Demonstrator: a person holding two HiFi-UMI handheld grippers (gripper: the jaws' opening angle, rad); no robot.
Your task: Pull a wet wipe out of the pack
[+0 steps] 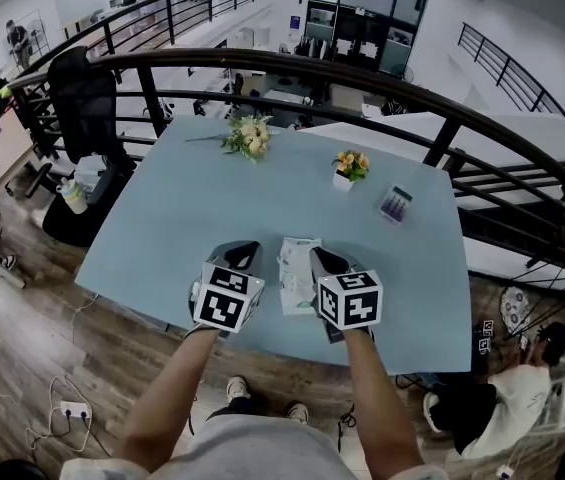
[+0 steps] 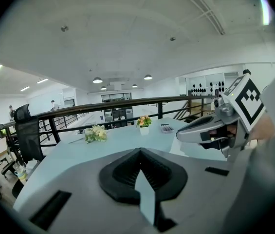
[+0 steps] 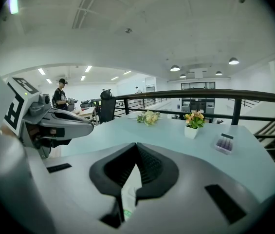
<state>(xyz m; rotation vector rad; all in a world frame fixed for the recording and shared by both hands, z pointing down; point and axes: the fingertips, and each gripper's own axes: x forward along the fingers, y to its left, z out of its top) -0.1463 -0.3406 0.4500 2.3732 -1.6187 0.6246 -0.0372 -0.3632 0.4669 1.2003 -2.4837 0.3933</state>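
Right claw (image 3: pixel 136 149): clenched, black pads meeting at the tips. A white strip with a trace of green shows through the slot behind them. I cannot tell whether it is pinched or only seen below.
Left claw (image 2: pixel 139 152): clenched the same way, tips together. Only the table's pale blue shows through its slot.
Claws together: side by side above the near edge of the table, both pointing away from the person and tilted downward.
Pack (image 1: pixel 299 273): between the two claws in the head view, its right edge against or under the right claw's tip and its left edge apart from the left claw.
Pack, long axis: running from the person toward the far side of the table, in line with the claws.
Pack, face: white with pale green print, flat side up.
Writing on pack: too small to read.
Marker cubes (image 1: pixel 350 298): black-and-white square patterns, no letters.
Table (image 1: pixel 162 218): pale blue, the pack close to its near edge.
Flower pot (image 1: pixel 348 168): upright, beyond the pack, orange and yellow blooms.
Small box (image 1: pixel 395 205): right of the pot, purple on top, print unreadable.
Bouquet (image 1: pixel 249 136): lying near the far edge.
Railing (image 1: pixel 362 78): dark, curving behind the table.
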